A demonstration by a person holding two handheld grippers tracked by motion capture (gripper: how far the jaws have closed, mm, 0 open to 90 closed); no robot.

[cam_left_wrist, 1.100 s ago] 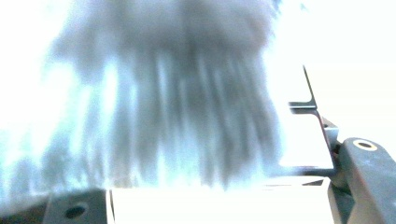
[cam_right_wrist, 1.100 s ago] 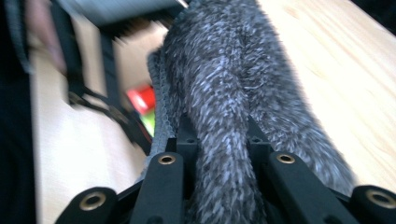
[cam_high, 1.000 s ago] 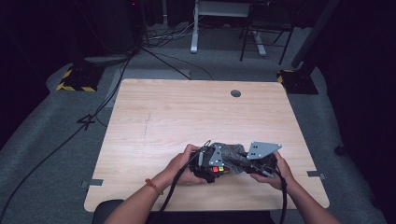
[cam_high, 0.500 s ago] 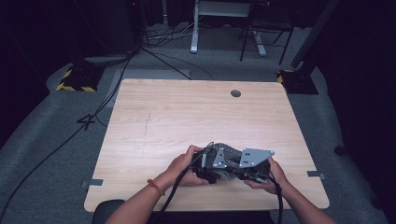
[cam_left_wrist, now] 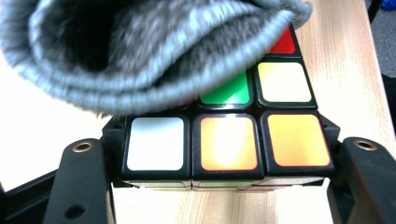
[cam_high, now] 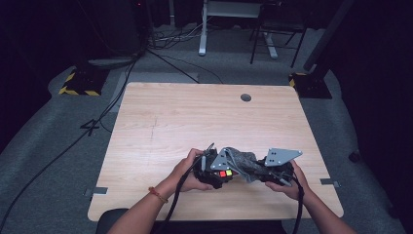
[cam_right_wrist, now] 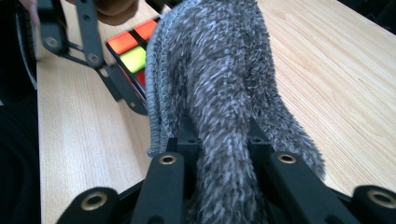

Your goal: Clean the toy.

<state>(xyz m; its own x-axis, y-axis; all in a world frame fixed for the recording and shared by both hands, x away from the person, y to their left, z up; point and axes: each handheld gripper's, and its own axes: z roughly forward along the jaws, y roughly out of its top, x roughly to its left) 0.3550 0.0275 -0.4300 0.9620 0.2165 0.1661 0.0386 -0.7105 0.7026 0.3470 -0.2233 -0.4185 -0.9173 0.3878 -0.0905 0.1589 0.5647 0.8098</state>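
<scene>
A colour cube with black edges sits between the jaws of my left gripper, which is shut on its sides. A fuzzy grey sock has its open cuff over the cube's far part. In the high view the left gripper and the cube are near the table's front edge, with the sock stretched to my right gripper. In the right gripper view, my right gripper is shut on the sock; beyond it show the cube and the left gripper.
Light wooden table with a round cable hole near its far edge. Both hands work close to the front edge. On the dark floor around it lie cables, yellow-black striped bases and desk legs.
The right gripper with the sock pushed left toward the cube, then drew back to the right, stretching the sock. The left gripper and cube stayed where they were.
</scene>
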